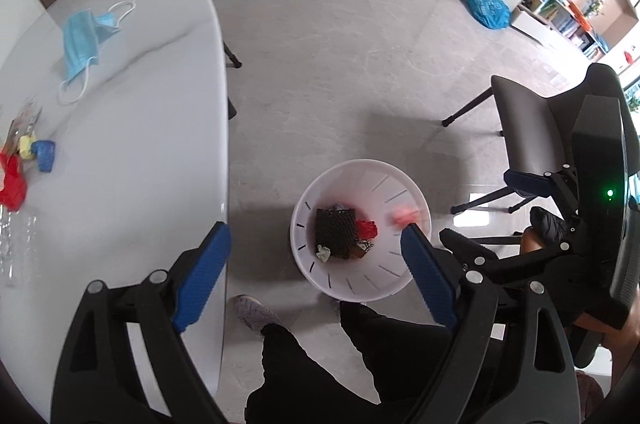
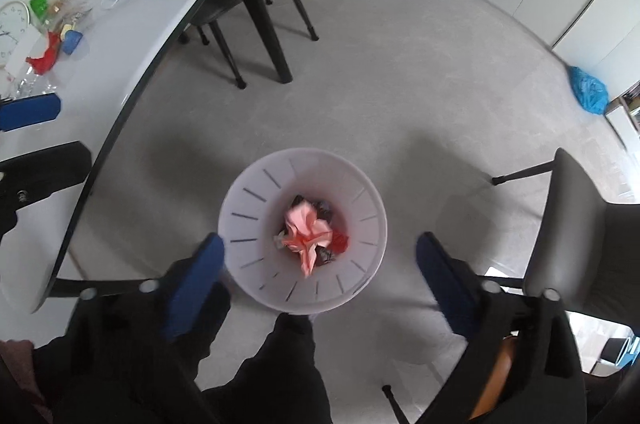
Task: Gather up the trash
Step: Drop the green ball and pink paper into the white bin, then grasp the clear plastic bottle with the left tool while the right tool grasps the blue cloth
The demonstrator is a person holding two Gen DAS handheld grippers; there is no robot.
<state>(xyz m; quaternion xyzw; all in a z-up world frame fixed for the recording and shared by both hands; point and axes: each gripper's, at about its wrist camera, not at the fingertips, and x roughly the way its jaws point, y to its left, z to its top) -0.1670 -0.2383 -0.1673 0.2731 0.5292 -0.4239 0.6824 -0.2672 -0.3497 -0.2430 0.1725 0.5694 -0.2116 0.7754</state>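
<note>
the remaining trash, a blue face mask [image 1: 86,38] and wrappers [image 1: 24,160], lies on the desk [image 1: 152,128] left of both claws. the left claw [image 1: 316,264], wide open and empty, is nearer; the right claw [image 2: 320,264] gapes empty over the wastebasket [image 2: 256,200].

Bin [image 2: 240,192] mouth open above; table [image 2: 132,36] edge left, chair [image 2: 576,236] right.

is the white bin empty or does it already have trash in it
Not empty. The bin holds a crumpled pink wrapper over other scraps; the left view shows a black net and red piece at the bottom.
</note>
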